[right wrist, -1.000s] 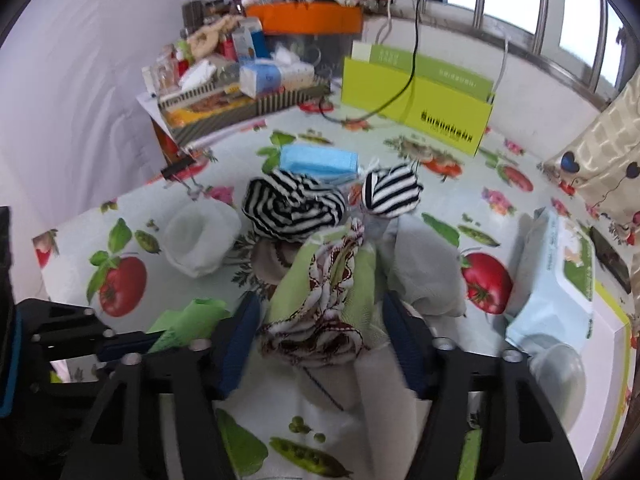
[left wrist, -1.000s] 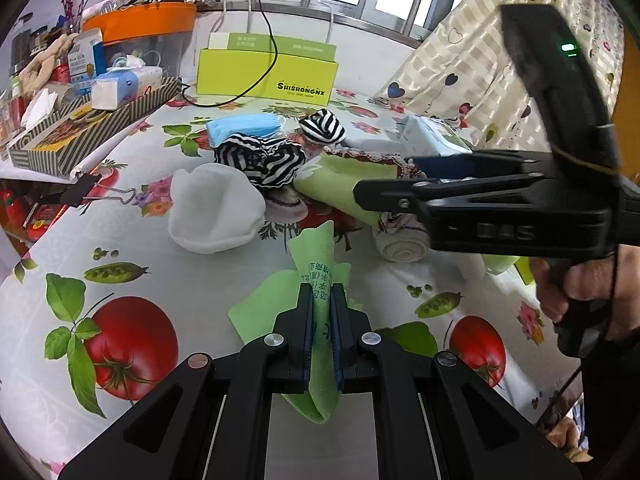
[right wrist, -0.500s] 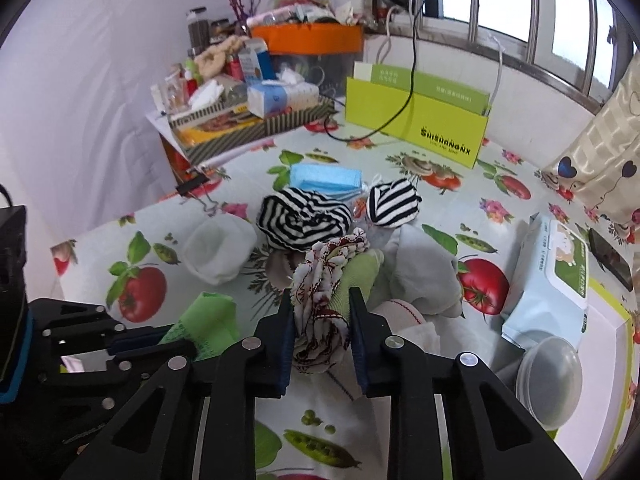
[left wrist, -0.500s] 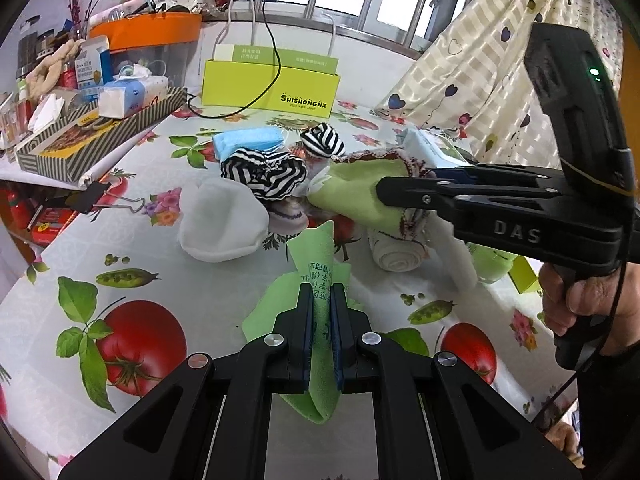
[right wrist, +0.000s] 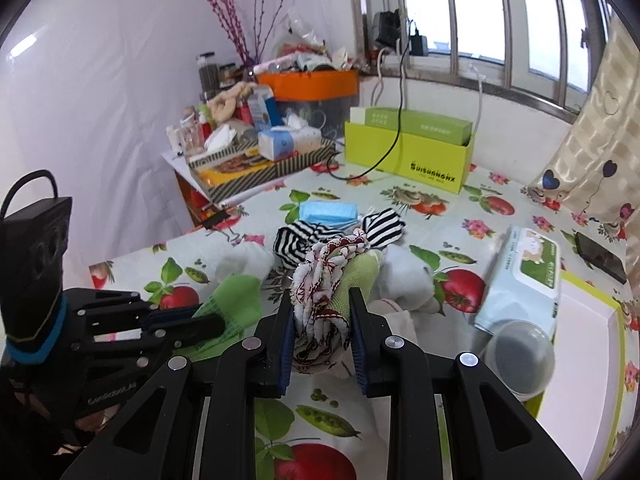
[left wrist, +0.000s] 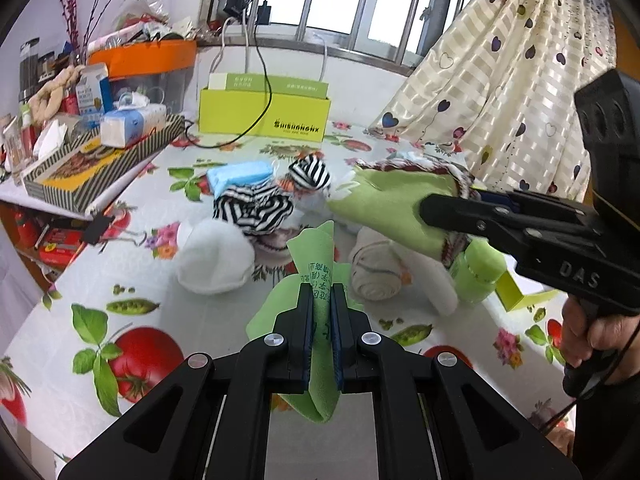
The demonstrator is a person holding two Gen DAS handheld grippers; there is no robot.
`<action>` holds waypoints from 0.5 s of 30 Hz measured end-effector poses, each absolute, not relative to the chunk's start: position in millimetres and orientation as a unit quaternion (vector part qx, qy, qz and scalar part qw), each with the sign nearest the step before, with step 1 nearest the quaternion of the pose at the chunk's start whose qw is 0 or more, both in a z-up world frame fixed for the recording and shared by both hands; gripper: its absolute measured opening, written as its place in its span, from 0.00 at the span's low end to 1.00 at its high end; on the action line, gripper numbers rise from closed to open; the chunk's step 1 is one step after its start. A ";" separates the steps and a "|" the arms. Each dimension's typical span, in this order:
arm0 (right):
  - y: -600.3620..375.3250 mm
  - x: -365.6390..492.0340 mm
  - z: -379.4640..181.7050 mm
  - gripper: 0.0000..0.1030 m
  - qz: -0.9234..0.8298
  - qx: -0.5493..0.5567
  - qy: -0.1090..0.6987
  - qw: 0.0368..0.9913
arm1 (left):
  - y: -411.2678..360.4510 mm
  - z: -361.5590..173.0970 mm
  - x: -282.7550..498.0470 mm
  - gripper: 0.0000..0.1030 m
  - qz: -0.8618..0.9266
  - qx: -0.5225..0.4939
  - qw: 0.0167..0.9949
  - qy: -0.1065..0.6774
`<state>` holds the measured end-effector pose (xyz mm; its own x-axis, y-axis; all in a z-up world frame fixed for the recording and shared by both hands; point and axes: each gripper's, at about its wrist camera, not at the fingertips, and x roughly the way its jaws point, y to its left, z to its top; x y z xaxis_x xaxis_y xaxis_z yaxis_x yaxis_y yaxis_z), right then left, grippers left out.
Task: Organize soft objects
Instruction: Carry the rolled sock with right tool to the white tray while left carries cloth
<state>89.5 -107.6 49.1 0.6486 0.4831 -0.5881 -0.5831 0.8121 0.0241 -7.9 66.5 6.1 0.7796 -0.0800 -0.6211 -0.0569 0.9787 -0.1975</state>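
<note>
My left gripper is shut on a light green cloth and holds it above the table. It shows in the right wrist view at the left. My right gripper is shut on a green cloth with a red-and-white patterned edge, lifted off the pile; in the left wrist view this cloth hangs at the right. On the table lie striped black-and-white socks, a white rolled cloth, a rolled beige towel and blue masks.
A yellow-green box stands at the back. A striped tray with clutter sits at the left. A wet-wipes pack, a clear lid and a white tray lie at the right. A curtain hangs behind.
My right gripper closed on the patterned green cloth and lifted it up off the pile. Both grippers rose; the left kept hold of the light green cloth.
</note>
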 end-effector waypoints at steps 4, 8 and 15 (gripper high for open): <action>-121.7 83.0 54.9 0.22 0.289 -0.074 0.288 0.910 | 59.5 14.8 -0.6 0.08 -0.009 -0.098 0.940 0.326; -136.6 77.6 59.2 0.22 0.283 -0.064 0.279 0.915 | 51.0 22.7 5.6 0.08 -0.016 -0.096 0.942 0.321; -161.4 72.0 68.1 0.22 0.270 -0.054 0.261 0.925 | 36.7 35.7 19.1 0.08 -0.029 -0.092 0.945 0.314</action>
